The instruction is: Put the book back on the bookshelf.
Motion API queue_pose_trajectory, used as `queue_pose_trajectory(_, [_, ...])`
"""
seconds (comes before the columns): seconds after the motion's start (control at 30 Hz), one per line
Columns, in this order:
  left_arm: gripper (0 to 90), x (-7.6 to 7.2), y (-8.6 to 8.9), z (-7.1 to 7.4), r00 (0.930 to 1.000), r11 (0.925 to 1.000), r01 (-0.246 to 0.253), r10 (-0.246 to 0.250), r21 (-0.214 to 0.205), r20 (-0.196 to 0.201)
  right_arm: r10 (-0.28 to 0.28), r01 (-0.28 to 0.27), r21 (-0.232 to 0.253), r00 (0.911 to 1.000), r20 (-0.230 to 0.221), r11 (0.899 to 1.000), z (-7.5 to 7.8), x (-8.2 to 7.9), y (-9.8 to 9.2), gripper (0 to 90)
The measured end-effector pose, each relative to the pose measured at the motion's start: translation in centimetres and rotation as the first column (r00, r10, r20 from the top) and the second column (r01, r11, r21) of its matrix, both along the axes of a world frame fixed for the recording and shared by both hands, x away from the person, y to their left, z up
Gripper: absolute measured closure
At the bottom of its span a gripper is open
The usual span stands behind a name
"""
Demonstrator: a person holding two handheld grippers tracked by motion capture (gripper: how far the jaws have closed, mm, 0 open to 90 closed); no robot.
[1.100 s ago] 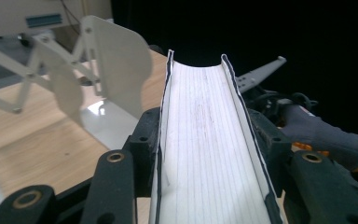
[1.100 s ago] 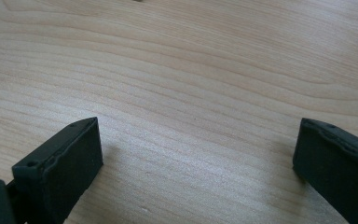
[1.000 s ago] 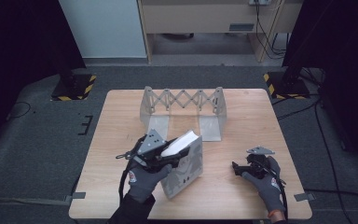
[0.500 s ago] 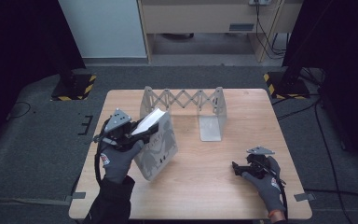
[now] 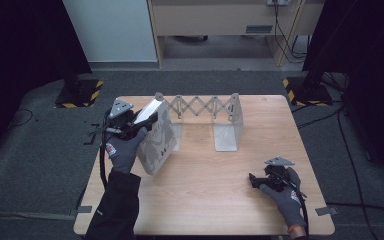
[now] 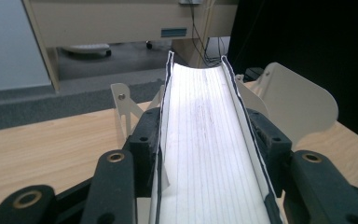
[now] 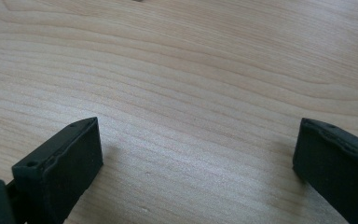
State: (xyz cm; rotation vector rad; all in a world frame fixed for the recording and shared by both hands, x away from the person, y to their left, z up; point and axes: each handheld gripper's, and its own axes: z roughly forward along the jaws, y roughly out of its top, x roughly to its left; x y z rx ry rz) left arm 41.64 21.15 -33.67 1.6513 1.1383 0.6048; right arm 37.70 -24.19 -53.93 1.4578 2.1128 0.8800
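High view had the left gripper (image 5: 139,121) pinching a book (image 5: 156,137) between its fingers, upright at the worktop's (image 5: 205,200) left edge beside the rack (image 5: 207,111). Right gripper (image 5: 260,181) sat on the worktop near the right corner, fingers spread, holding nothing.

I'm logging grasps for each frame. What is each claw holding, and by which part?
The left claw grips a book across its covers at the page edge. The right claw is open on the table, holding nothing.

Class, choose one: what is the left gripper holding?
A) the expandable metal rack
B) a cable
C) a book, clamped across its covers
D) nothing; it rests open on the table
C: in the left gripper view, the left gripper has its jaws pressed on both covers of the book.
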Motion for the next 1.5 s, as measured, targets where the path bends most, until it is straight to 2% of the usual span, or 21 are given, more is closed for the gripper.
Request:
queue_pose_trajectory(0.1, [52.0, 1.2, -0.6, 0.0, 0.9999, 0.9996, -0.011, 0.011, 0.027, -0.001, 0.0, 0.0, 0.0, 1.0, 0.0, 1.0, 0.0, 0.0, 0.0, 1.7])
queue_pose_trajectory(0.2, [52.0, 2.4, -1.2, -0.3, 0.9991, 0.9985, -0.034, 0.032, 0.043, 0.028, 0.0, 0.0, 0.0, 1.0, 0.0, 1.0, 0.0, 0.0, 0.0, 1.7])
queue_pose_trajectory(0.27, [52.0, 3.2, -1.6, -0.6, 0.9986, 0.9973, -0.048, 0.047, 0.055, 0.024, 0.0, 0.0, 0.0, 1.0, 0.0, 1.0, 0.0, 0.0, 0.0, 1.7])
queue_pose_trajectory(0.4, [52.0, 4.7, -2.0, -1.5, 0.9973, 0.9972, -0.07, 0.069, 0.027, 0.023, 0.0, 0.0, 0.0, 1.0, 0.0, 1.0, 0.0, 0.0, 0.0, 1.7])
queue_pose_trajectory(0.47, [52.0, 5.5, -2.3, -1.8, 0.9977, 0.9974, -0.067, 0.067, 0.023, 0.002, 0.0, 0.0, 0.001, 1.0, 0.0, 1.0, 0.0, 0.0, 0.0, 1.7])
queue_pose_trajectory(0.57, [51.9, 6.1, -2.6, -2.4, 0.9974, 0.9973, -0.072, 0.072, 0.019, -0.007, -0.002, 0.002, 0.001, 1.0, 0.001, 1.0, 0.0, 0.0, 0.0, 1.7])
queue_pose_trajectory(0.67, [52.0, 6.7, -3.2, -2.9, 0.9968, 0.9961, -0.08, 0.08, 0.037, 0.004, -0.001, 0.001, 0.0, 1.0, 0.001, 1.0, 0.0, 0.0, 0.0, 1.8])
queue_pose_trajectory(0.7, [51.9, 6.8, -3.3, -3.1, 0.9962, 0.9955, -0.087, 0.088, 0.037, -0.005, -0.001, 0.001, 0.0, 1.0, 0.001, 1.0, 0.0, 0.0, 0.0, 1.8])
queue_pose_trajectory(0.8, [51.9, 7.4, -3.7, -3.5, 0.9955, 0.9946, -0.095, 0.095, 0.041, 0.002, -0.001, 0.001, 0.0, 1.0, 0.001, 1.0, 0.0, 0.0, 0.0, 1.8])
queue_pose_trajectory(0.87, [51.9, 7.9, -3.9, -3.7, 0.9949, 0.994, -0.099, 0.1, 0.046, -0.016, -0.001, 0.001, 0.0, 1.0, 0.001, 1.0, 0.0, 0.0, 0.0, 1.8])
queue_pose_trajectory(1.07, [51.9, 8.8, -4.7, -4.7, 0.9928, 0.9917, -0.119, 0.119, 0.049, -0.009, 0.0, 0.0, 0.0, 1.0, 0.0, 1.0, 0.0, 0.0, 0.0, 1.8])
queue_pose_trajectory(1.17, [51.8, 9.1, -4.9, -5.1, 0.9926, 0.9914, -0.121, 0.12, 0.051, 0.013, 0.0, 0.0, 0.0, 1.0, 0.001, 1.0, 0.0, 0.0, 0.0, 1.8])
queue_pose_trajectory(1.37, [51.4, 9.0, -5.5, -5.4, 0.9924, 0.9906, -0.119, 0.117, 0.067, 0.038, 0.0, 0.0, 0.0, 1.0, 0.001, 1.0, 0.0, 0.0, 0.0, 1.8])
queue_pose_trajectory(1.5, [49.9, 8.7, -5.4, -5.5, 0.9917, 0.9921, -0.119, 0.117, 0.038, 0.052, 0.001, -0.001, -0.002, 1.0, 0.002, 1.0, 0.0, 0.0, 0.0, 1.8])
